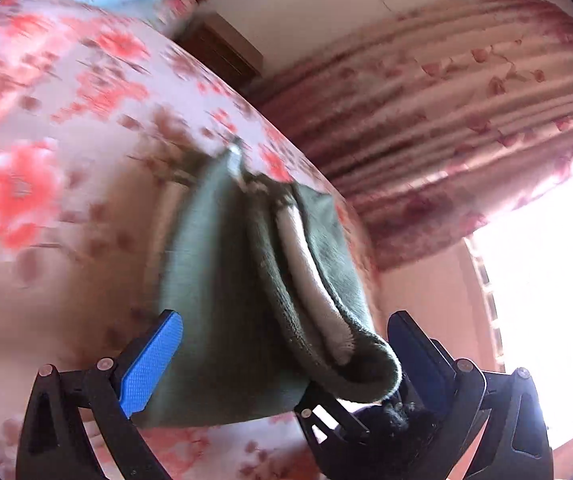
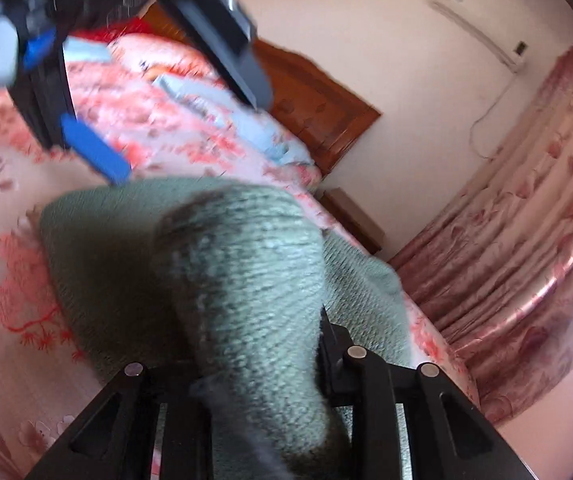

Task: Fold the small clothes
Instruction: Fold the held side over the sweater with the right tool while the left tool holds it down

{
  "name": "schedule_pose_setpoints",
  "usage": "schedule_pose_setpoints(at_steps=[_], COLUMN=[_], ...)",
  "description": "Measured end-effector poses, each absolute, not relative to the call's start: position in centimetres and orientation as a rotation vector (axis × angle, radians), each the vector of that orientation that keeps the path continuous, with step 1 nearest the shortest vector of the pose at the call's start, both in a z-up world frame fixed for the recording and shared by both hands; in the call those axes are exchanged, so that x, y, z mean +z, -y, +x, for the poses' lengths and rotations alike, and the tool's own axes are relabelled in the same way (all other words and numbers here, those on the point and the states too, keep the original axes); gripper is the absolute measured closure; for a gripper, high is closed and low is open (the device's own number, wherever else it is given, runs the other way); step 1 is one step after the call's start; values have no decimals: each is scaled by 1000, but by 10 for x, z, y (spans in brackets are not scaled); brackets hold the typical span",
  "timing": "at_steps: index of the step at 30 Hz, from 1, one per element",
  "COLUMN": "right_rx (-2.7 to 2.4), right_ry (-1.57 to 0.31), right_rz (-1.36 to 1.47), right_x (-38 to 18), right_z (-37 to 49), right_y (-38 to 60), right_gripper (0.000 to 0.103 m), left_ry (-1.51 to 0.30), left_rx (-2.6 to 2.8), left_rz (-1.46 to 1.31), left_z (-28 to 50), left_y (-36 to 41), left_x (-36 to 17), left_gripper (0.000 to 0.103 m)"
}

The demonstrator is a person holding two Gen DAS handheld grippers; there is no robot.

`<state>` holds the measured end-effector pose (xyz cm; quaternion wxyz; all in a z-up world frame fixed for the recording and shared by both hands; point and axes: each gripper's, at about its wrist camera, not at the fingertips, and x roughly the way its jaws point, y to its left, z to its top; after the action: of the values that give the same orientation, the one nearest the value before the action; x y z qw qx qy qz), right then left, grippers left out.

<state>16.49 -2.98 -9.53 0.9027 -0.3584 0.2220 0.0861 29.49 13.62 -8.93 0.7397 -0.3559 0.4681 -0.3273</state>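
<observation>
A small grey-green knit garment (image 1: pixel 222 280) lies on the floral bedspread (image 1: pixel 46 160), folded into layers with a pale lining showing. My left gripper (image 1: pixel 286 360) is open, its blue pads (image 1: pixel 150 364) wide apart on either side of the garment's near end, which bulges between them. In the right wrist view a thick fold of the same garment (image 2: pixel 254 292) covers my right gripper (image 2: pixel 258 392); its fingertips are hidden under the cloth. The left gripper (image 2: pixel 98 152) shows there at upper left, above the garment's far edge.
The bed's wooden headboard (image 2: pixel 310 100) and a light blue floral pillow (image 2: pixel 246 120) lie at the far end. A small bedside cabinet (image 2: pixel 350 216) stands by the bed. Pink floral curtains (image 2: pixel 518 220) hang on the right, with a bright window (image 1: pixel 546 280).
</observation>
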Motion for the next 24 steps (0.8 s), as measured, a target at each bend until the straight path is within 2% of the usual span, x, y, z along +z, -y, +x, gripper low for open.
schedule_pose_setpoints(at_steps=[9, 18, 19, 21, 22, 23, 24], right_rx=[168, 177, 180, 189, 195, 197, 199], right_ry=[-413, -435, -446, -428, -409, -389, -376], right_rz=[-732, -728, -736, -741, -724, -692, -657], right_x=[-93, -97, -97, -94, -91, -88, -86], right_z=[157, 148, 142, 126, 115, 104, 95], right_y=[30, 33, 34, 43, 50, 60, 68], right_gripper=[76, 67, 67, 64, 60, 56, 55], left_ry=[-1161, -1227, -1217, -1188, -1176, -1163, -1147], left_rx=[-769, -720, -722, -731, -736, -736, -730], left_rz=[-672, -456, -466, -460, -453, -441, -417], left_z=[343, 347, 347, 344, 341, 338, 336], left_y=[-70, -18, -21, -26, -29, -30, -30], left_x=[-89, -94, -95, -91, -90, -88, -84], left_gripper=[0, 0, 14, 60, 77, 83, 95])
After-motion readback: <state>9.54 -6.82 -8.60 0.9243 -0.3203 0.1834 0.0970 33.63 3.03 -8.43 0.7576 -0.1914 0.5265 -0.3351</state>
